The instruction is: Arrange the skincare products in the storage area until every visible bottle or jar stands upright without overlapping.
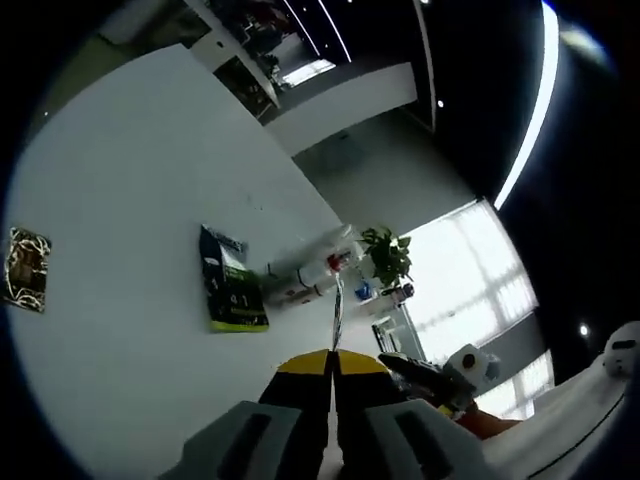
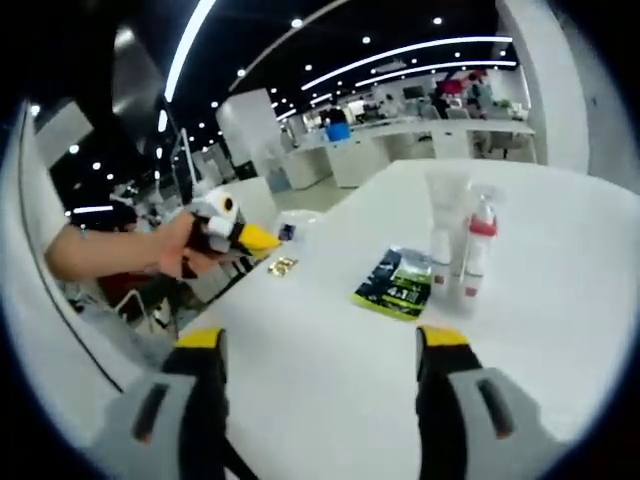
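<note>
standing upright on the white table, well ahead and slightly right of the right gripper: tall tube and red-necked spray bottle, green sachet flat beside. right jaws wide open, empty, nearer. left gripper pressed closed, holding nothing, further off.

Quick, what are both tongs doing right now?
Left tongs: closed, holding nothing.
Right tongs: wide open, holding nothing.

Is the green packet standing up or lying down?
Lying down. The green packet lies flat on the white table, beside two upright bottles.
</note>
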